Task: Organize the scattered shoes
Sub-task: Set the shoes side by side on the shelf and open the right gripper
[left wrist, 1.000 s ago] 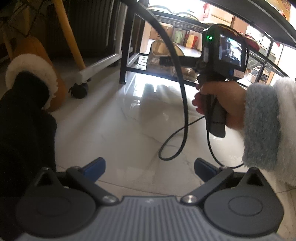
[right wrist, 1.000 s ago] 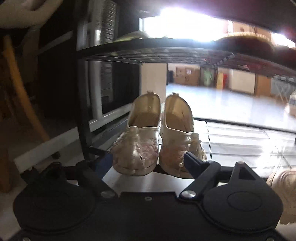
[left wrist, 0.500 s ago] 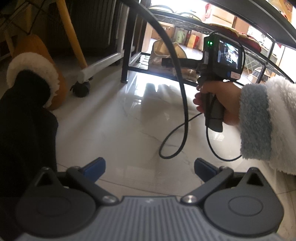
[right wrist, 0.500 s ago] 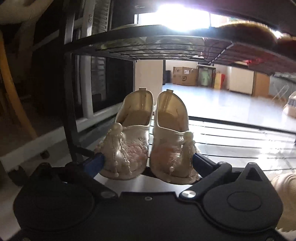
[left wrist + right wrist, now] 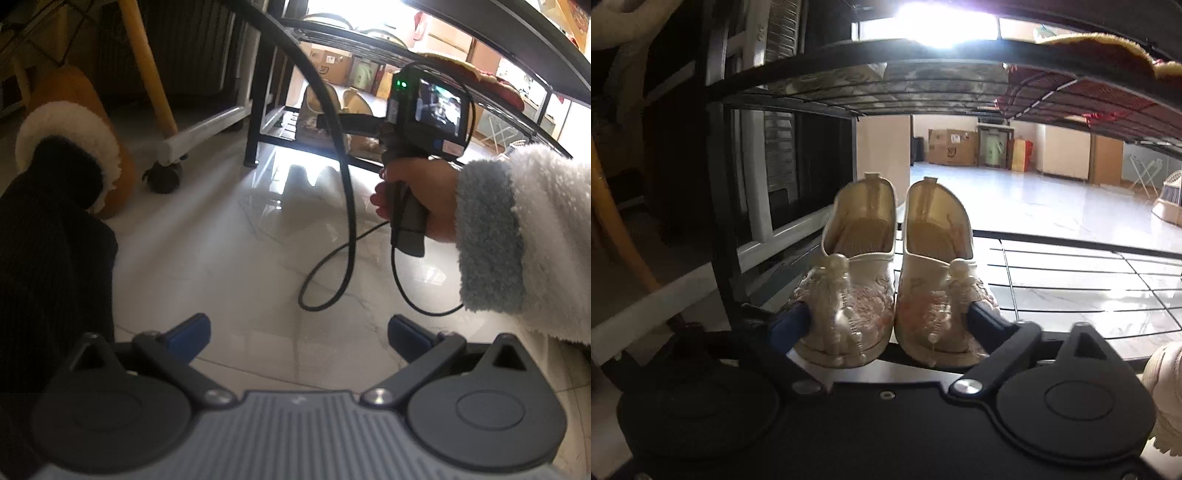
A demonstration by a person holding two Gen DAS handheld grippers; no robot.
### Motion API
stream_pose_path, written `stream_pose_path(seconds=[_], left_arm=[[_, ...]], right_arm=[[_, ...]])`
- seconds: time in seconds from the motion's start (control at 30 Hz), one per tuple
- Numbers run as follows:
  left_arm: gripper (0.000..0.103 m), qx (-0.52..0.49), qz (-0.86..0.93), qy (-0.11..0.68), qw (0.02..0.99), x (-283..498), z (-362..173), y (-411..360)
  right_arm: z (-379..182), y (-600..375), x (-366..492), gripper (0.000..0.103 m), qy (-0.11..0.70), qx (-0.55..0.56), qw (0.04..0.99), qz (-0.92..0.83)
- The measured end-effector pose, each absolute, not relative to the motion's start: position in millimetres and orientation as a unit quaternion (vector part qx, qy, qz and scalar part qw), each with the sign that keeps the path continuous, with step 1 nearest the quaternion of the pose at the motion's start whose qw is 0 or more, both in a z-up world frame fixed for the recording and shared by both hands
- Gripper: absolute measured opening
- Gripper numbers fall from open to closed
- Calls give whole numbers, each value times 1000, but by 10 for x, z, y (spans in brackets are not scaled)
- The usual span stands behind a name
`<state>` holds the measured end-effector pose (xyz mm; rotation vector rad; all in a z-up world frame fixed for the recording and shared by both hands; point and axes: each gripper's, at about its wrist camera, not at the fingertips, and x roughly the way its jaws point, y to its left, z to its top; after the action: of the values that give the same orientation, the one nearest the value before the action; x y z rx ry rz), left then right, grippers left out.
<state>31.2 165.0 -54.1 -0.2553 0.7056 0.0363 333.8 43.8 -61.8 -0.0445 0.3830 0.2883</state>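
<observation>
Left gripper (image 5: 295, 334): spread wide over bare floor (image 5: 229, 258), grasping nothing.
Fur-lined slipper (image 5: 74, 140): lying on the floor at far left, off the shoe rack (image 5: 1052, 280).
Right gripper (image 5: 888, 325): I have its fingers pressed against the outer sides of the pair of embroidered shoes (image 5: 894, 291), toes toward me, soles on the rack's bottom shelf.
Doing it well: I judge both shoes should stay level and together.
In the way: the upper shelf (image 5: 923, 85) hangs close above; a pale shoe (image 5: 1163, 391) sits at far right.

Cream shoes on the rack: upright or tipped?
Upright. Both cream shoes stand side by side on their soles on the rack's bottom wire shelf, toes toward the camera, between the right gripper's fingers.
</observation>
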Motion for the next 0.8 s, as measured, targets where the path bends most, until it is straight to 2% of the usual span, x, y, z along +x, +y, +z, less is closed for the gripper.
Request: stream_pose_path(seconds=[0.33, 0.47, 0.5, 0.57, 0.6, 0.67, 0.7, 0.8], left_arm=[[103, -127, 17, 343, 931, 298, -522, 1640], [103, -130, 16, 340, 931, 287, -511, 1647], [103, -131, 15, 340, 931, 286, -509, 1650], [103, -131, 15, 340, 931, 305, -518, 1663], [103, -130, 15, 340, 931, 307, -519, 1662], [103, -127, 17, 339, 932, 301, -516, 1657], [103, -126, 18, 339, 932, 299, -517, 1658], [103, -129, 20, 340, 931, 296, -518, 1671]], right_arm=[[-640, 529, 3365, 93, 192, -16, 974, 118], [-542, 517, 3155, 90, 156, -28, 979, 131], [-508, 527, 3093, 88, 145, -29, 979, 144], [-502, 624, 3055, 71, 165, -43, 966, 195], [-519, 678, 3063, 68, 179, -52, 959, 212], [-590, 730, 3165, 68, 198, -45, 959, 198], [-607, 734, 3208, 71, 203, -38, 960, 190], [-685, 775, 3413, 71, 228, -24, 960, 161]])
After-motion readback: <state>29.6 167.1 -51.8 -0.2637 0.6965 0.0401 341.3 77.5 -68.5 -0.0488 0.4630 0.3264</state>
